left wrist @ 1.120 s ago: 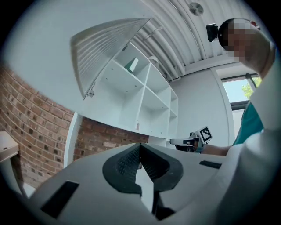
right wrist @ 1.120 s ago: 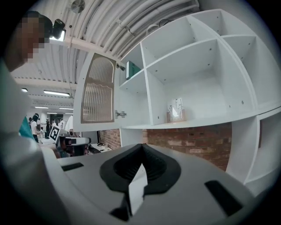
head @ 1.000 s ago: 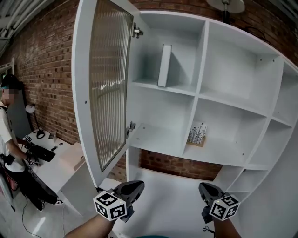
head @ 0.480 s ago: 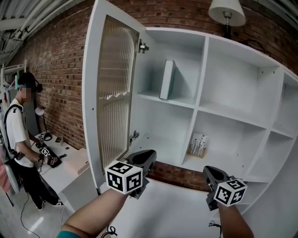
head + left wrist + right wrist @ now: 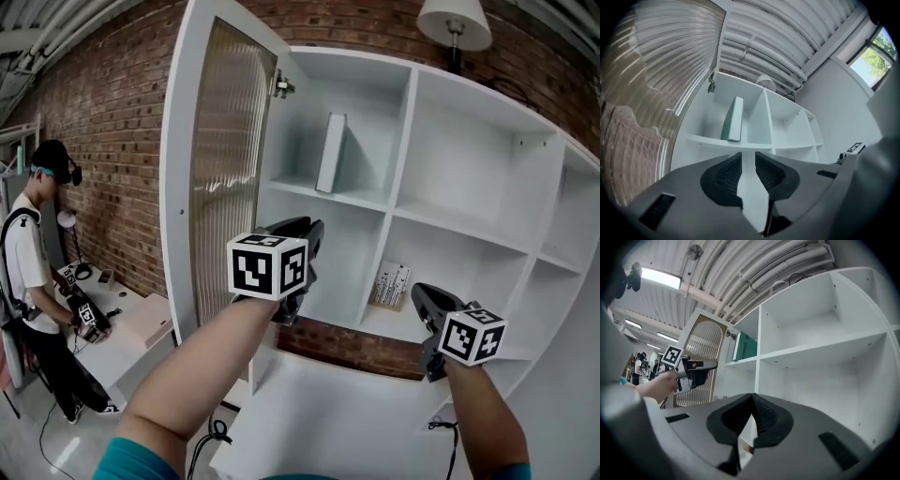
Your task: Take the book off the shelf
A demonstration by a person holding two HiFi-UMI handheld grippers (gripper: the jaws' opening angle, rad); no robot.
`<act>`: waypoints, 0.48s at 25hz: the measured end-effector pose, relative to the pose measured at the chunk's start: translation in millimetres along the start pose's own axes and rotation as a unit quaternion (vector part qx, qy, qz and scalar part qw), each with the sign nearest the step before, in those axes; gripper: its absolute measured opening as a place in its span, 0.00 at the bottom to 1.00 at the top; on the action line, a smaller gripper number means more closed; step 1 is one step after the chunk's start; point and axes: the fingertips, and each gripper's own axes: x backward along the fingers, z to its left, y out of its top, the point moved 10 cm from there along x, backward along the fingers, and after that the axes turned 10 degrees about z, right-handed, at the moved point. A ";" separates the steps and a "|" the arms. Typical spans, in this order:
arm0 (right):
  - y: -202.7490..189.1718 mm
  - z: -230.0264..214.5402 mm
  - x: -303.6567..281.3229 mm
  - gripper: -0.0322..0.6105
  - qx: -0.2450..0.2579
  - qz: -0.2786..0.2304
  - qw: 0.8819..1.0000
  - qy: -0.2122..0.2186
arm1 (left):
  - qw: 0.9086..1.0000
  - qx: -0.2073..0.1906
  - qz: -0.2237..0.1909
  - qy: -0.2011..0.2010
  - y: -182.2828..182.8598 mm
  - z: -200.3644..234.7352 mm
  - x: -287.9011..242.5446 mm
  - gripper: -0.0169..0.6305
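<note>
Beside the open ribbed door, the book stands on the top-left shelf, held by nothing, so lifting it off is what is left. The left hand-held gripper (aimed up toward the book) has just been opening to a narrow gap, empty; the right hand-held gripper is closed on nothing.

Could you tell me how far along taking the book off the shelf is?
Done: the cabinet door stands open. In hand: the left gripper, jaws just opening and empty, points at the book without touching it. Left: grip the upright book and pull it out.
</note>
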 end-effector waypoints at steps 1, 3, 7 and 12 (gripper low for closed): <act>5.7 0.8 -1.5 0.08 0.007 0.000 1.000 -0.004 | 1.000 -0.006 0.002 0.003 4.2 0.3 -3.6 0.16; 17.7 1.6 -3.3 0.08 0.021 -0.001 1.000 -0.013 | 1.000 -0.018 0.004 0.010 11.8 0.2 -9.9 0.19; 46.3 -4.2 -3.9 0.08 0.009 -0.015 1.000 -0.018 | 0.999 -0.036 0.005 0.021 31.5 -2.0 -19.3 0.24; 76.5 -12.2 -3.7 0.08 0.000 -0.030 0.999 -0.031 | 0.998 -0.046 0.009 0.036 63.8 1.2 -30.1 0.30</act>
